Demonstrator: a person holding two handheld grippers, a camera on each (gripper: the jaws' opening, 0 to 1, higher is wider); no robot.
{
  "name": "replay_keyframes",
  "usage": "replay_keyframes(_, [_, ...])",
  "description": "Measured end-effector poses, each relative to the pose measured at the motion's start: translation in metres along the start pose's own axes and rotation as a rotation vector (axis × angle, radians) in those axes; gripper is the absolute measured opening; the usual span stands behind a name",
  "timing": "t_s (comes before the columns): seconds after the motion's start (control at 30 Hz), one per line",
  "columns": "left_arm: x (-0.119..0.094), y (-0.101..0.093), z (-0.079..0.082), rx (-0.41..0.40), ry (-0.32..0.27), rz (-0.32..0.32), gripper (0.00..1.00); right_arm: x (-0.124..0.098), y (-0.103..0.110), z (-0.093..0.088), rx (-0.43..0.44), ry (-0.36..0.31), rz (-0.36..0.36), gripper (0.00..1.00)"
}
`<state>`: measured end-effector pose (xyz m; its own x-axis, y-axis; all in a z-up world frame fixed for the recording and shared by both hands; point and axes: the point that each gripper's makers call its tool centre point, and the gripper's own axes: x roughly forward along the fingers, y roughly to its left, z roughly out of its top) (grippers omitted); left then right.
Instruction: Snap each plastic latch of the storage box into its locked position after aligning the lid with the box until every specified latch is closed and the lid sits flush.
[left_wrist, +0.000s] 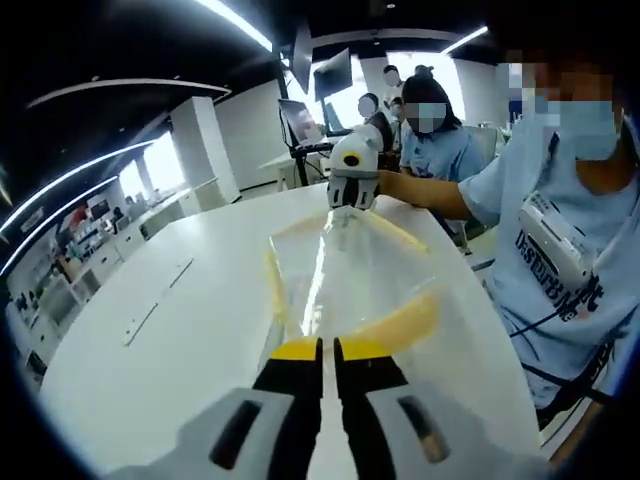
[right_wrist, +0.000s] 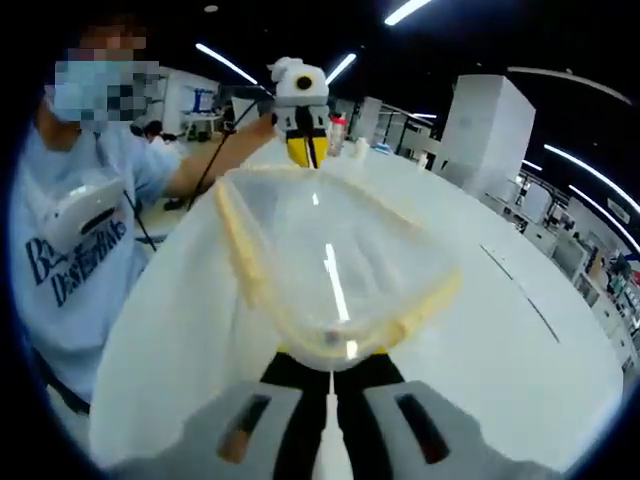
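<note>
I count one storage box (left_wrist: 350, 275), one lid (right_wrist: 325, 255) on top of it, and two grippers, one at each end of the box. The box sits on a big white table (left_wrist: 170, 330), near the edge where the person in the light blue shirt (left_wrist: 560, 270) stands. The box is see-through plastic, and its lid is clear too, with a yellow rim all the way round. I can see two yellow latches, one at each short end. In the left gripper view, my left gripper (left_wrist: 328, 352) sits at the near end with its black jaws pressed close together, right at the near yellow latch (left_wrist: 330, 348); I cannot tell if they pinch it or just touch it. The right gripper (left_wrist: 352, 205) is at the far end of the box there. In the right gripper view, the right gripper (right_wrist: 330, 372) has its jaws close together too, under the near rim of the lid, with a bit of yellow beside them. The left gripper (right_wrist: 305, 150) shows at the far end, touching the other yellow latch (right_wrist: 305, 152). The box is longer than it is wide, and its long way runs straight from one gripper to the other, beside the table edge. More people (left_wrist: 400, 110) are far behind.
</note>
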<state>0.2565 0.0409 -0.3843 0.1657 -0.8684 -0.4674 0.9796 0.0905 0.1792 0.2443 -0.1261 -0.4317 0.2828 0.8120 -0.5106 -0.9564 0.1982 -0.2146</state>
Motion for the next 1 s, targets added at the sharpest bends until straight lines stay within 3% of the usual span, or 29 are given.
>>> replay_keyframes(0.4, [-0.008, -0.004, 0.002, 0.007, -0.032, 0.025, 0.06, 0.003, 0.006, 0.001, -0.028, 0.02, -0.002, 0.0])
replay_keyframes(1.0, [-0.025, -0.011, 0.004, 0.005, -0.106, 0.079, 0.22, 0.008, 0.017, -0.006, -0.023, 0.053, -0.008, 0.0])
